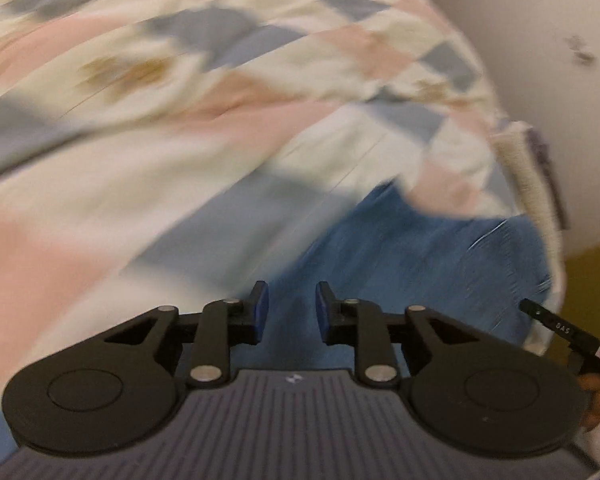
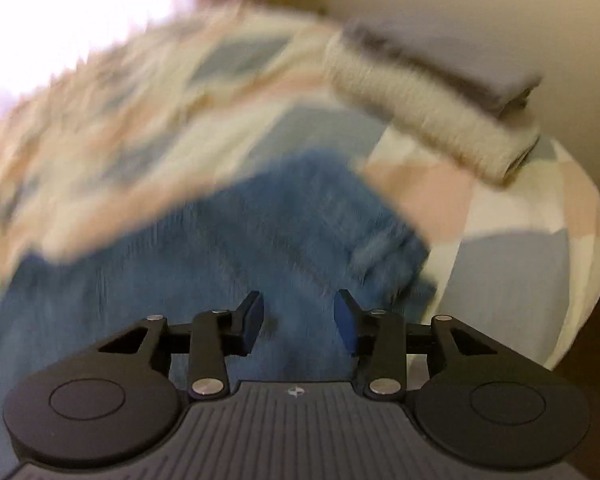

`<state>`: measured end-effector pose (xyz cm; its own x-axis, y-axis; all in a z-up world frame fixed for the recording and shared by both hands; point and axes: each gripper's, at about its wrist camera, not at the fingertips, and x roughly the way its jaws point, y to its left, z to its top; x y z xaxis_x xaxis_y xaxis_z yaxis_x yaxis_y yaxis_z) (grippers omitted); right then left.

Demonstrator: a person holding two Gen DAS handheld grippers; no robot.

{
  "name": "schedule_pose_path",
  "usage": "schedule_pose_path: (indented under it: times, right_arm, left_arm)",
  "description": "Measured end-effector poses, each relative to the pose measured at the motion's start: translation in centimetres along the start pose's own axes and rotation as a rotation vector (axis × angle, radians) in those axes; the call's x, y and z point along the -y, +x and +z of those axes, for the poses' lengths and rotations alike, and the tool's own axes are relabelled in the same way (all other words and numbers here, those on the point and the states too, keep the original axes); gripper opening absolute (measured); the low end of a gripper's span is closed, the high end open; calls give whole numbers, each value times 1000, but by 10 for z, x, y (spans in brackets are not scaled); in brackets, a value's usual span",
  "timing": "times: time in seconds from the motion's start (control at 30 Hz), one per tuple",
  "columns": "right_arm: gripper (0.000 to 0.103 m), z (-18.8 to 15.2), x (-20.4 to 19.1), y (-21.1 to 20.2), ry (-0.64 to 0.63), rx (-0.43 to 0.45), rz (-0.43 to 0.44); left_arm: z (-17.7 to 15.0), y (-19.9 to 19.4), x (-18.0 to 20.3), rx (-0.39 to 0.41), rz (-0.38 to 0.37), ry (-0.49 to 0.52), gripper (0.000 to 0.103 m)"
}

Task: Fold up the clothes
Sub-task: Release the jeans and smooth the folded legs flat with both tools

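A blue denim garment [image 1: 412, 256] lies on a bed with a pink, blue and cream patchwork cover [image 1: 180, 128]. My left gripper [image 1: 291, 308] is open and empty, hovering over the denim's near edge. In the right wrist view the same denim [image 2: 236, 240] spreads below my right gripper [image 2: 299, 318], which is open and empty just above it. Both views are blurred by motion. Part of the right gripper [image 1: 568, 332] shows at the lower right of the left wrist view.
A folded cream knit [image 2: 432, 120] with a grey folded piece [image 2: 452, 64] on it lies on the bed at the far right, by the wall [image 2: 500, 8]. The bed edge [image 2: 580, 280] drops off on the right. A bright window [image 2: 60, 20] is at the upper left.
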<state>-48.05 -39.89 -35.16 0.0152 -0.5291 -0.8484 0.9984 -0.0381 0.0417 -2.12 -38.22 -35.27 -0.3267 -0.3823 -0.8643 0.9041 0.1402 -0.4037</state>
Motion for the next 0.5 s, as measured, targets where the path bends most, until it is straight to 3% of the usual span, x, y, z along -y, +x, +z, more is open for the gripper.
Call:
schedule_pose_path:
  times: [0.07, 0.13, 0.33, 0.4, 0.47, 0.5]
  right_arm:
    - [41, -8, -11, 0, -78, -17, -19]
    - [41, -12, -19, -14, -116, -6, 14]
    - [45, -16, -45, -61, -173, -14, 138]
    - [48, -19, -56, -77, -206, -23, 172]
    - [49, -21, -70, -93, -244, -35, 201]
    - [49, -22, -77, -100, -259, -36, 211]
  left_arm:
    - [-37, -18, -10, -18, 81, -77, 22]
    - [-70, -34, -16, -34, 150, -152, 23]
    - [-150, -103, -33, -48, 458, -338, 34]
    - [-163, -131, -30, -38, 555, -349, 43]
    - [-173, -161, -24, -2, 620, -343, 60]
    - [-177, -174, -22, 9, 641, -342, 62]
